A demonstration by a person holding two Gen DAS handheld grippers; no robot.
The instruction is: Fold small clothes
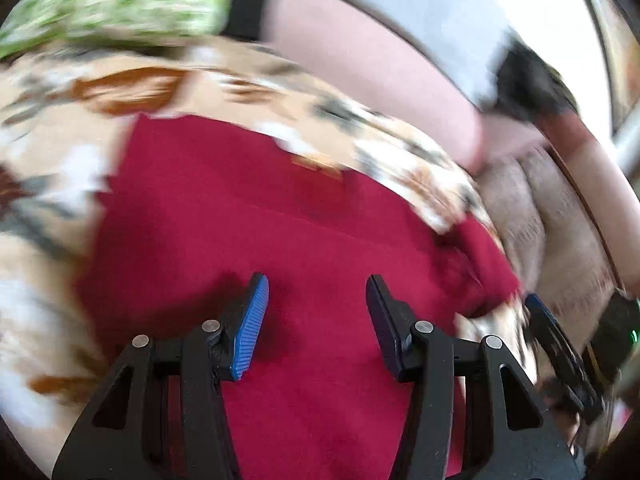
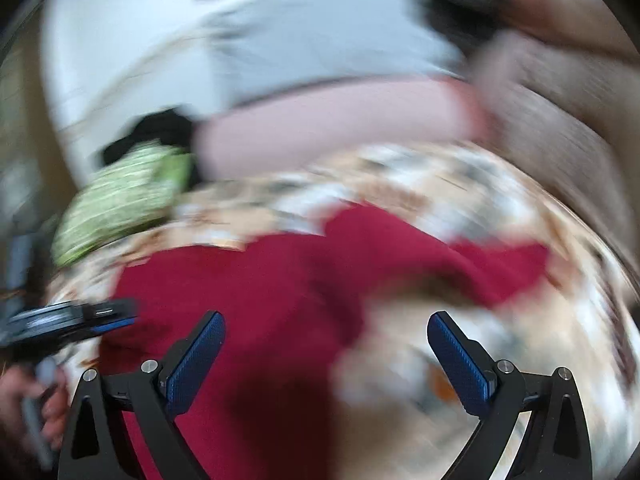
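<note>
A dark red garment (image 1: 240,208) lies spread on a beige flower-patterned cover (image 1: 60,128). My left gripper (image 1: 316,284) hovers just above it, open, with only red cloth showing in the gap between the blue pads. At the right edge of that view a blurred black finger (image 1: 560,352) of the other gripper shows. In the right wrist view the red garment (image 2: 260,280) has a corner reaching right. My right gripper (image 2: 326,318) stands wide open over it and grips nothing. The left gripper's fingers (image 2: 80,316) show at the far left. Both views are motion-blurred.
A green-and-white patterned cloth (image 1: 120,4) (image 2: 120,200) lies beyond the red garment. Behind it are a pink cushion (image 1: 360,60) (image 2: 320,132) and a pale grey cloth (image 1: 420,8) (image 2: 320,36). A brownish fuzzy fabric (image 1: 560,240) borders the cover. A hand (image 2: 48,412) is low left.
</note>
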